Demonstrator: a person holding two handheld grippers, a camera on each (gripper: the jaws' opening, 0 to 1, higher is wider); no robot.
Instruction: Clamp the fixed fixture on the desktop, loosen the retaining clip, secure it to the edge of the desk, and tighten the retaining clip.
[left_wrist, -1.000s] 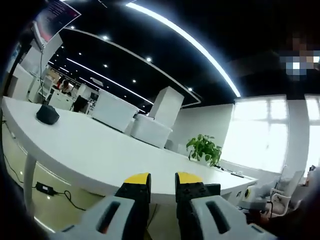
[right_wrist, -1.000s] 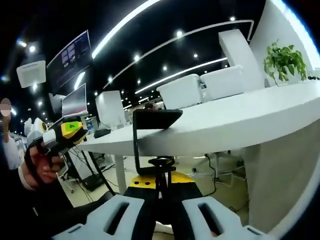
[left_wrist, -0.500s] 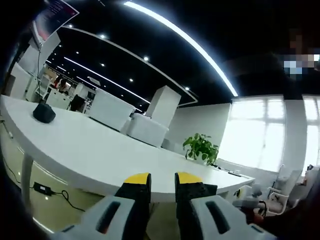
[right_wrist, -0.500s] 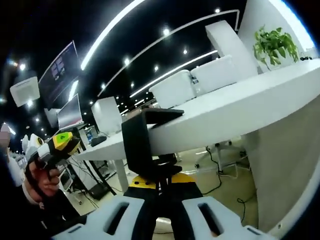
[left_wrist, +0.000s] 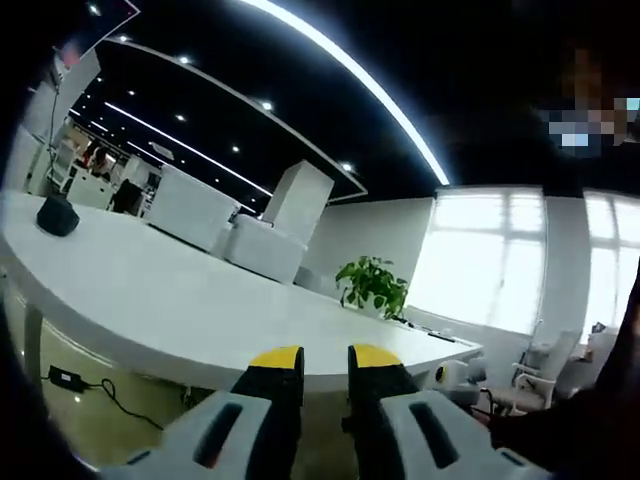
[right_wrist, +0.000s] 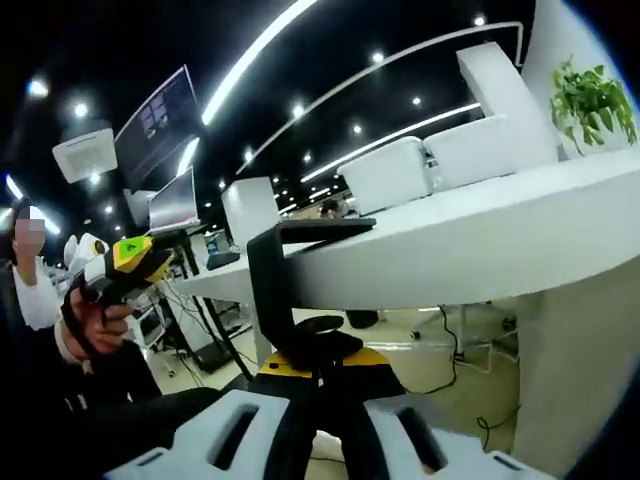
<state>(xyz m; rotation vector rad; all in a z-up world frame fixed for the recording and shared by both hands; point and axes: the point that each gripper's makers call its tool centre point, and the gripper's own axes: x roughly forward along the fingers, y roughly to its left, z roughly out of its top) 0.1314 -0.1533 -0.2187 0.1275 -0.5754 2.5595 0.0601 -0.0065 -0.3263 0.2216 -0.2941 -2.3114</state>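
A black C-shaped clamp fixture (right_wrist: 266, 290) stands upright at the edge of the white desk (right_wrist: 480, 250). Its flat top arm (right_wrist: 322, 228) reaches over the desktop and its lower pad sits under the edge. My right gripper (right_wrist: 322, 368) is shut on the fixture's lower screw part, just below the desk edge. At the left of the right gripper view, a hand holds my left gripper (right_wrist: 125, 265) away from the desk. In the left gripper view, my left gripper (left_wrist: 326, 358) is open with nothing between its yellow-tipped jaws, facing the long desk (left_wrist: 150, 300) from below its edge.
A potted plant (left_wrist: 372, 282) and white boxes (left_wrist: 262, 250) stand on the desk, with a small black object (left_wrist: 57, 215) at its far left end. A cable and power brick (left_wrist: 62, 380) lie on the floor below. A monitor (right_wrist: 172, 202) stands behind the fixture.
The fixture has shifted in the right gripper view and its upright now stands closer and to the left, still over the desk edge. The left gripper view has swung slightly to the right.
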